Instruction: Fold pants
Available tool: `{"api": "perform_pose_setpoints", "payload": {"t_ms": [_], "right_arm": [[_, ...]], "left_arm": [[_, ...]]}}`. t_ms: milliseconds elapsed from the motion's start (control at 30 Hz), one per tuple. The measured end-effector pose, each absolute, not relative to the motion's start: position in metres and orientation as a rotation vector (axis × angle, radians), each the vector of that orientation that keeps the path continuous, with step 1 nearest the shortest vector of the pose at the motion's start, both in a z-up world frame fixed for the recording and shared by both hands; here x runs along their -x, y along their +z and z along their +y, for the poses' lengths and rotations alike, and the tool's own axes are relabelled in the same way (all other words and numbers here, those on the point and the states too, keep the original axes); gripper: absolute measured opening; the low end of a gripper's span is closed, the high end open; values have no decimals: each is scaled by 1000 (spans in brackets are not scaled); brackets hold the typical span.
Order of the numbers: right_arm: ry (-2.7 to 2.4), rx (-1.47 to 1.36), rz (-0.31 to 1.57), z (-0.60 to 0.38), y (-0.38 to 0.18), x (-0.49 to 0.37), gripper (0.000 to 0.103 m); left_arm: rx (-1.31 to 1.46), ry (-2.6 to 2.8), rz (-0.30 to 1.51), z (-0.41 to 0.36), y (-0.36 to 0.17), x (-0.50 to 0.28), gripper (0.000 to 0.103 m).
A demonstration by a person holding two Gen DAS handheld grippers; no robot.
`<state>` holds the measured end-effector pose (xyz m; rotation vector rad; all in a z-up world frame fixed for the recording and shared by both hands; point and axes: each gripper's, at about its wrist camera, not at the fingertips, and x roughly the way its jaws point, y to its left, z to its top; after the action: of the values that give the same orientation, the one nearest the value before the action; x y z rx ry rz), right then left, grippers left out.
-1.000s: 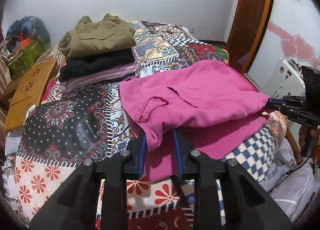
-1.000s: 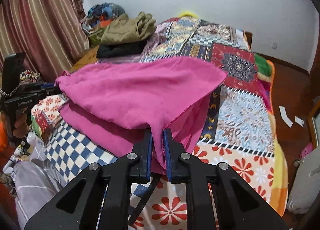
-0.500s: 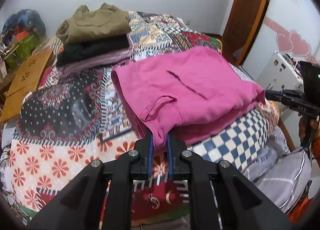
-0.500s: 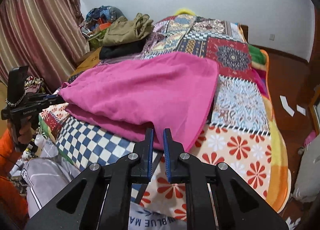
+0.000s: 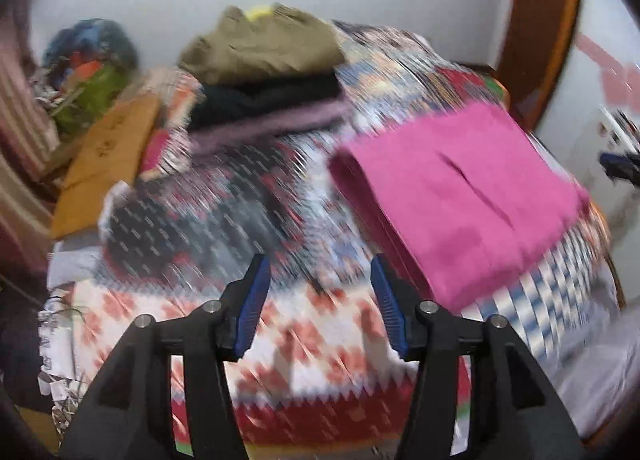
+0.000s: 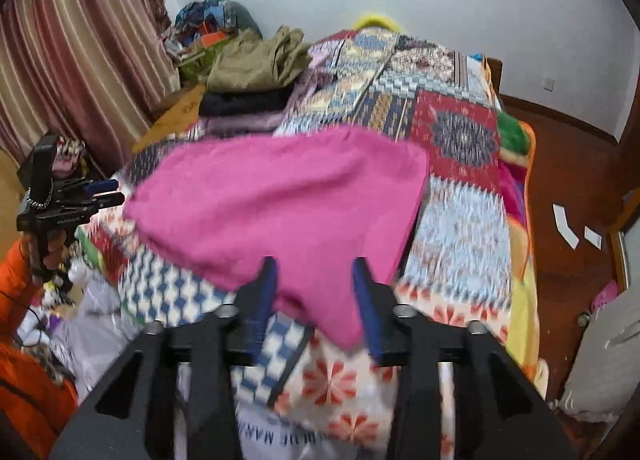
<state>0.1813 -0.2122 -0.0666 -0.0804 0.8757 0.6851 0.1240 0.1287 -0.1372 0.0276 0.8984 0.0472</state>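
Pants [image 5: 460,196], pink and folded into a flat bundle, lie on the patchwork bedspread [image 5: 320,316] near the bed's foot edge. Left gripper [image 5: 318,292] hangs beside them with its jaws spread wide, holding nothing. Right gripper [image 6: 314,292] is likewise spread, a corner of pink cloth lying loose between its fingers. Farther up the bed sits a stack of folded clothes [image 5: 264,76].

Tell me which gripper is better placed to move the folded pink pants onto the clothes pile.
Right gripper: open, pink pants corner between its fingers. Left gripper is open beside them.
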Motion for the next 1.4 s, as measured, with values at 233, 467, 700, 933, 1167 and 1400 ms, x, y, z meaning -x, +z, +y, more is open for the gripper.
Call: {"api": "perform_pose_setpoints", "payload": {"t_ms": [233, 467, 700, 933, 1167, 1400], "right_arm": [[751, 19, 882, -170, -66, -269, 45], [830, -38, 1073, -129, -108, -366, 45], [939, 51, 1231, -110, -144, -367, 48], [997, 128, 1252, -108, -149, -334, 48], [933, -69, 1353, -120, -163, -378, 48], [944, -33, 1344, -137, -152, -364, 48]], "left_arm": [[-1, 106, 841, 131, -128, -210, 61], [-63, -14, 960, 95, -176, -262, 61], [-161, -50, 949, 78, -202, -242, 66], [-138, -64, 938, 78, -208, -238, 66], [-146, -72, 937, 82, -208, -242, 72], [-100, -81, 944, 94, -182, -266, 71]]}}
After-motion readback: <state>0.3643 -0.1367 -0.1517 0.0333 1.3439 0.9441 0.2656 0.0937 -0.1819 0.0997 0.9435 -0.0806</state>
